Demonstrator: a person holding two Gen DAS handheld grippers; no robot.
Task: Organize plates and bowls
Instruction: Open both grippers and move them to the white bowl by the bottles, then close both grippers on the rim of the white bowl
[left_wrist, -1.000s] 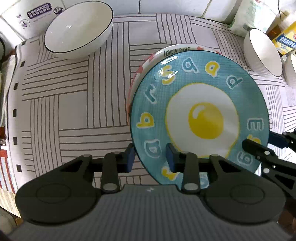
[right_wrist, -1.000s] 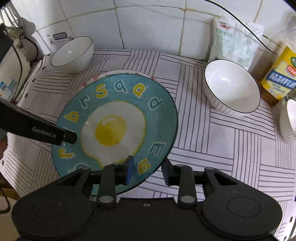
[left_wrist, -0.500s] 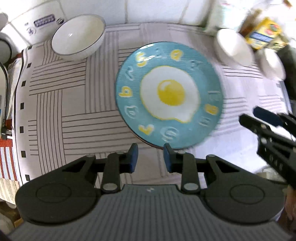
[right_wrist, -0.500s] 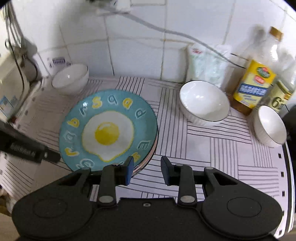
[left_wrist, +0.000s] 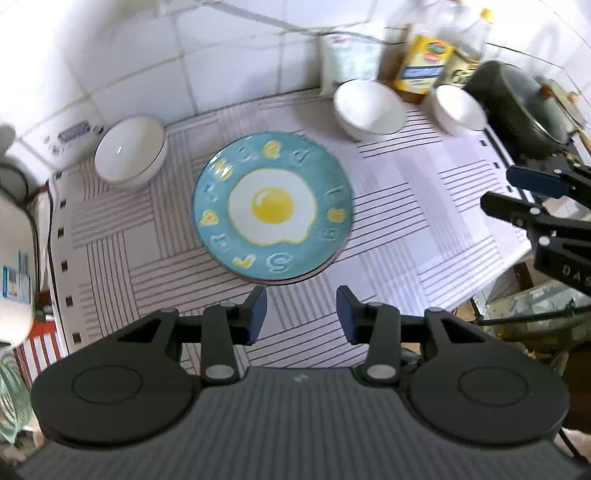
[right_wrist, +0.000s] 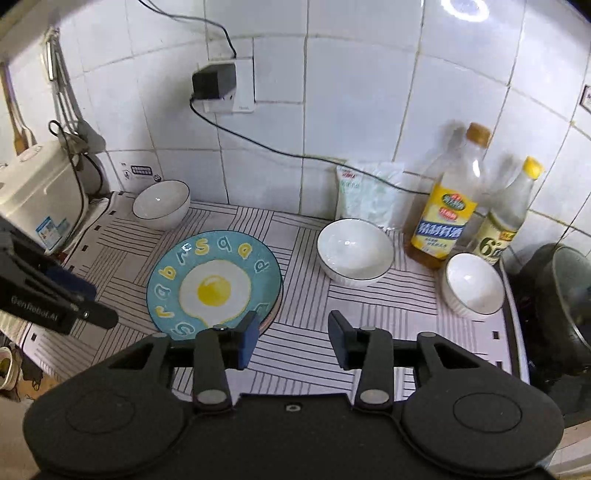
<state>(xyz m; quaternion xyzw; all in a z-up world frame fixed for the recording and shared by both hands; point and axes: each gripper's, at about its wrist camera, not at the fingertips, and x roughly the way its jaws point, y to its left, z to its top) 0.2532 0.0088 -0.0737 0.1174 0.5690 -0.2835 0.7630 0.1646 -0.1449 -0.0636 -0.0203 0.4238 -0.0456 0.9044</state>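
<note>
You are working at a white-tiled wall (right_wrist: 362, 110) above a counter laid with a line-patterned mat (right_wrist: 306, 354). A dark lidded pan (right_wrist: 557, 299) sits at the mat's right edge and a white appliance (right_wrist: 33, 199) at its left. Two oil bottles (right_wrist: 448, 206) and a white packet (right_wrist: 369, 195) stand against the tiles.

The blue egg plate (left_wrist: 271, 210) lies flat mid-mat, stacked on a second plate whose rim (left_wrist: 325, 266) shows beneath it. It bears a fried-egg picture ringed with raised letters. Three white bowls with dark rims stand upright and apart: a left bowl (left_wrist: 129, 149), a middle bowl (left_wrist: 369, 105) and a small bowl (left_wrist: 460, 109).

Your left gripper (left_wrist: 301, 314) and right gripper (right_wrist: 291, 338) hang above the mat, jaws just widened, nothing between them.
</note>
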